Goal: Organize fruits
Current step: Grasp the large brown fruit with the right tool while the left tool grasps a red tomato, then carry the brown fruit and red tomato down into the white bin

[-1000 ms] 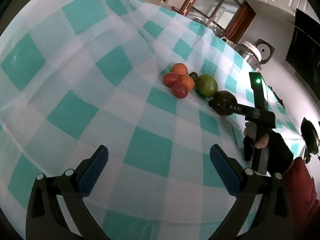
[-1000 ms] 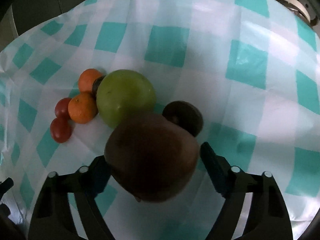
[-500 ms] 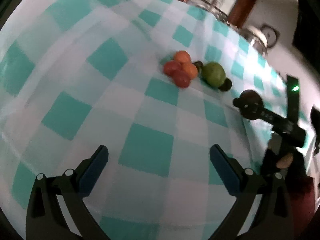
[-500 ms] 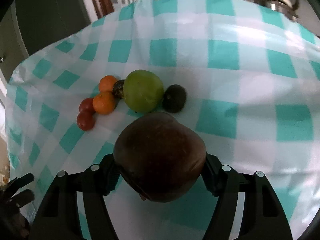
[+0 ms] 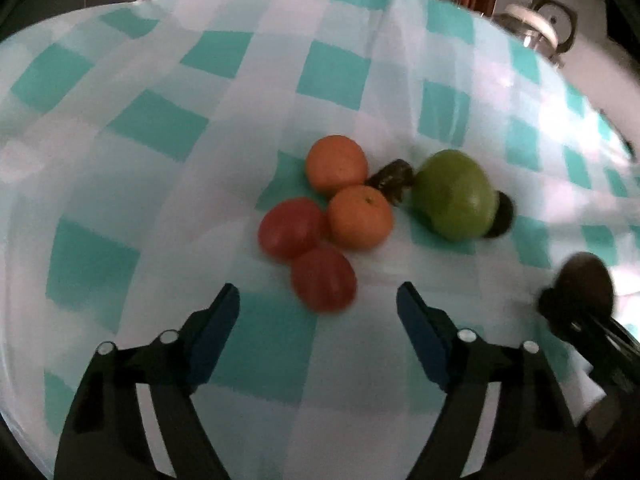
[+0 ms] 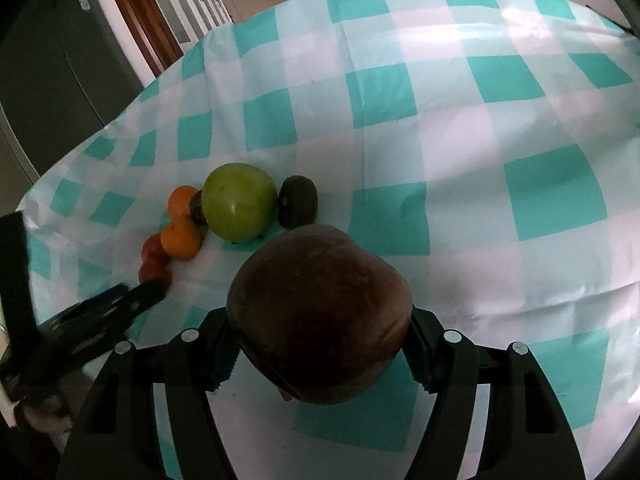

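The right claw (image 6: 320,336) is clamped on a dark brown fruit (image 6: 320,316) above the desk (image 6: 460,128). The left claw (image 5: 318,312) gapes wide, holding nothing, near two tomatoes (image 5: 323,278) on the checked cloth.

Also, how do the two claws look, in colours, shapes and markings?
The left claw and the right claw look alike: matte black angular arms that fork outward, each with small round silver rivets. The fingers carry flat blue pads with straight edges. No cables or printed markings show in these views, and no sleeve can be seen.
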`<control>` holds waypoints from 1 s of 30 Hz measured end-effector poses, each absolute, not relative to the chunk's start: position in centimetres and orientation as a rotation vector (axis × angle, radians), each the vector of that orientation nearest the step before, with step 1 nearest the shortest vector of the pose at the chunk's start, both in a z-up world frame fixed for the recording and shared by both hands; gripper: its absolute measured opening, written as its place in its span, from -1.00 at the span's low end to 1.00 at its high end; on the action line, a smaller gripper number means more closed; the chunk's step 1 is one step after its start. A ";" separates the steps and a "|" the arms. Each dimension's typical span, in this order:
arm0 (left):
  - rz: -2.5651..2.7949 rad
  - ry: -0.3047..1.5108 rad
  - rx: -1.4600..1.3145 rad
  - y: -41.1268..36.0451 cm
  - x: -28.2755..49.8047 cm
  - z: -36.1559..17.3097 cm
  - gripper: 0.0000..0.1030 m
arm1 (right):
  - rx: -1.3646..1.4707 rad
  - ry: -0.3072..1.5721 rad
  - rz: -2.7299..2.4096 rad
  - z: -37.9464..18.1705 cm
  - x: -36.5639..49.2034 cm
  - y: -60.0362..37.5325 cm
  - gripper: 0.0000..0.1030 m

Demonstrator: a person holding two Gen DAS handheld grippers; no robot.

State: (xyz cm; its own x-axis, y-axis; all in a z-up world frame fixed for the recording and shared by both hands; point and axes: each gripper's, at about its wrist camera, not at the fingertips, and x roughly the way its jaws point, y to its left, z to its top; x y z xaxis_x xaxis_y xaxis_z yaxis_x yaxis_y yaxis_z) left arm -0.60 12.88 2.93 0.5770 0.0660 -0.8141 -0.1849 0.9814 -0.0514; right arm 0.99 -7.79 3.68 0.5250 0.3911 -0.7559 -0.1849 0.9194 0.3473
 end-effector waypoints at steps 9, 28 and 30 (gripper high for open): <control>0.124 0.958 -0.092 12.9 -1.6 2.5 -0.38 | 0.257 0.960 0.371 3.6 0.9 -8.1 0.30; 0.141 0.854 -0.204 15.2 -16.5 4.4 -0.38 | 0.258 0.977 0.361 3.6 0.9 -8.3 0.30; 0.150 0.856 -0.224 16.0 -17.9 4.4 -0.38 | 0.222 0.984 0.357 3.7 0.9 -7.7 0.30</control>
State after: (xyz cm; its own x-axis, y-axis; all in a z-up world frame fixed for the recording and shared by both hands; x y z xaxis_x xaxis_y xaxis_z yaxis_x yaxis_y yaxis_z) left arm -17.88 15.99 4.44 0.6474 0.0412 -0.7610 -0.2200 0.9661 -0.1348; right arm 0.90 -7.73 3.74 0.5021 0.3916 -0.7710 -0.1934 0.9199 0.3413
